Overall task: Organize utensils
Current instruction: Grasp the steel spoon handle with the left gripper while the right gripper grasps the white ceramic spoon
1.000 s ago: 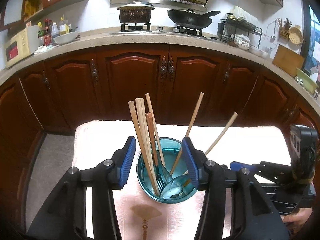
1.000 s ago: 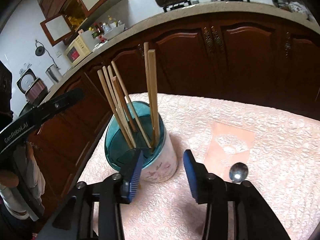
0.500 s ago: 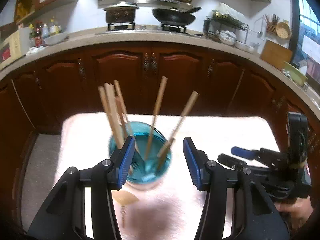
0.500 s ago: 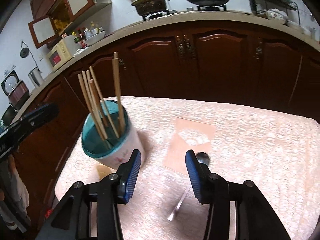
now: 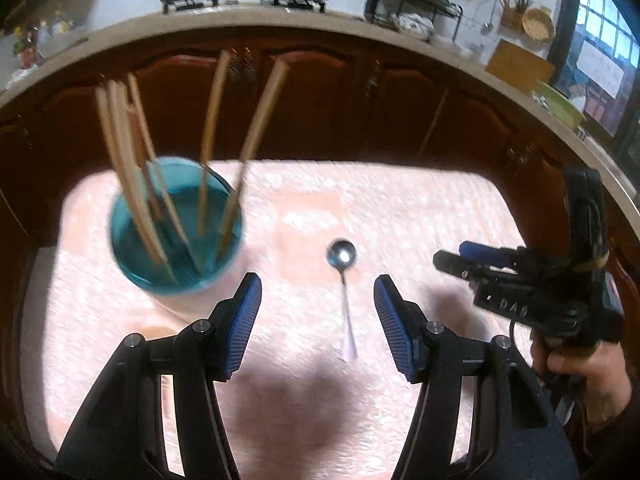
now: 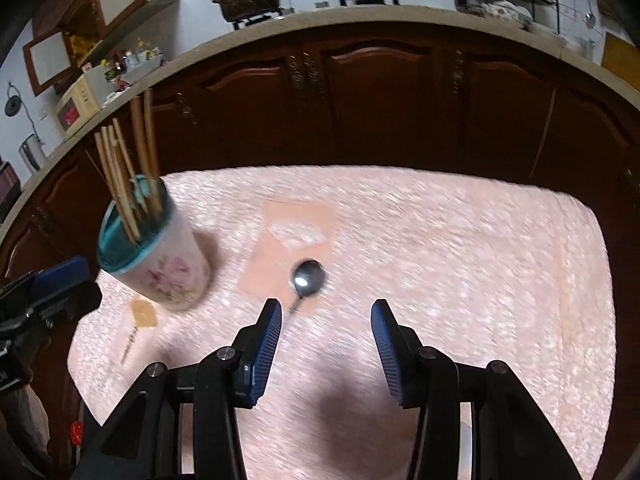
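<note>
A teal-rimmed white utensil cup point(image 5: 176, 240) stands on the pink tablecloth at the left and holds several wooden chopsticks point(image 5: 120, 164). It also shows in the right wrist view point(image 6: 160, 260). A metal spoon point(image 5: 342, 268) lies flat on the cloth, bowl away from me; it also shows in the right wrist view point(image 6: 306, 278). My left gripper point(image 5: 318, 292) is open and empty, hovering over the spoon's handle. My right gripper point(image 6: 324, 312) is open and empty, just short of the spoon's bowl; it also shows in the left wrist view point(image 5: 448, 258).
The table point(image 6: 460, 260) wears a pink textured cloth with a darker square patch point(image 6: 288, 240) and a small fan motif point(image 6: 144, 312). Dark wooden cabinets point(image 6: 380, 100) curve behind the table's far edge, under a counter with pots.
Both grippers have pulled back and shifted right, away from the cup. The spoon has come into view between the fingers of each. Both stay open.
</note>
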`<state>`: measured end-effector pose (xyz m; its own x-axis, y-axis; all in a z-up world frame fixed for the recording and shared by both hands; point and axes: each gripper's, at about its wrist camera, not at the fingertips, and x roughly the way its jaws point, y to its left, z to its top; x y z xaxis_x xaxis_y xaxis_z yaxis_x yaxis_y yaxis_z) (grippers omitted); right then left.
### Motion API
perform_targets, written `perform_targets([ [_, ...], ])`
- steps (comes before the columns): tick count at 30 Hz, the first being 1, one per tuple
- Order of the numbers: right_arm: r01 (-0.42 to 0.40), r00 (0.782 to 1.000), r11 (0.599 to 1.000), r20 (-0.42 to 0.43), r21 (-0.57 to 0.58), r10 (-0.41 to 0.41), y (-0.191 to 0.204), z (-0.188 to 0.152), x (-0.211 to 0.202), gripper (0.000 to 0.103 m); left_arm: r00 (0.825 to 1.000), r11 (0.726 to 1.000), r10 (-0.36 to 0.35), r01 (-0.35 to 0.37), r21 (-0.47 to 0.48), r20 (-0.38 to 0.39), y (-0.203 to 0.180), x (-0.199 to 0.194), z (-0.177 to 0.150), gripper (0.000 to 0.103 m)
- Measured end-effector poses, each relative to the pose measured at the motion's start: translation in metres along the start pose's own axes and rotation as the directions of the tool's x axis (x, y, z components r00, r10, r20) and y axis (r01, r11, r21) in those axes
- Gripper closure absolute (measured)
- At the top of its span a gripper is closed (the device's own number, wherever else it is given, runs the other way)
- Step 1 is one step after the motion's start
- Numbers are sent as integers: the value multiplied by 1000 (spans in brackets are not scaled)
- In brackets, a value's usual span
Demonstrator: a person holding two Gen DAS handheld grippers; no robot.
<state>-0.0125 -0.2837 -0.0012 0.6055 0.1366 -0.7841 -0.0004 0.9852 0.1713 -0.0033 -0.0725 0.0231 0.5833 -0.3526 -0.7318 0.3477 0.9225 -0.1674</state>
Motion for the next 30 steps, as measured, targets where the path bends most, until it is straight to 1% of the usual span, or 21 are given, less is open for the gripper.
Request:
perform_targets([
  [3,13,999,999,-41,37,-11,-27,-10,1,58,999,1000,-26,26,0,-43,-4,17,-9,45],
  [4,15,998,998,-61,54,-12,-40,-15,2,58,997,999,-47,47,-5,-65,-6,27,-12,45],
  [7,19,994,995,-110,94,-8,-70,-32,3,58,992,998,-69,69,-10,-107,-11,49,-22,45],
  [12,9,980,986,-199,166,24,-105,-70,2,58,983,998,-60,62,3,-174,-18,92,-34,46],
  [14,30,978,986,-209,165,5,-112,-81,1,58,978,998,-58,59,-5,-201,-20,107,-38,47],
  [16,34,977,984,-214,176,5,-118,-89,3,58,971,998,-56,53,-21,-232,-19,122,-42,48],
  [18,33,974,981,-226,193,11,-124,-95,8,58,963,998,-53,46,-34,-263,-18,136,-47,53],
  [19,45,973,979,-231,199,3,-127,-98,10,58,961,998,-50,42,-37,-274,-19,140,-49,58],
  [21,31,977,973,-214,229,20,-132,-101,11,58,965,999,-45,39,-29,-260,-20,143,-49,63],
  [23,16,976,969,-216,248,39,-135,-102,13,58,962,999,-50,45,-24,-270,-22,146,-49,93],
  [25,10,975,966,-219,258,48,-135,-102,12,58,954,996,-84,75,-42,-287,-23,147,-49,95],
  [28,-9,970,952,-230,305,83,-141,-105,6,58,947,994,-106,103,-26,-302,-26,142,-54,100],
  [30,-60,961,926,-230,373,155,-150,-112,0,58,939,992,-125,121,-34,-321,-24,137,-60,100],
])
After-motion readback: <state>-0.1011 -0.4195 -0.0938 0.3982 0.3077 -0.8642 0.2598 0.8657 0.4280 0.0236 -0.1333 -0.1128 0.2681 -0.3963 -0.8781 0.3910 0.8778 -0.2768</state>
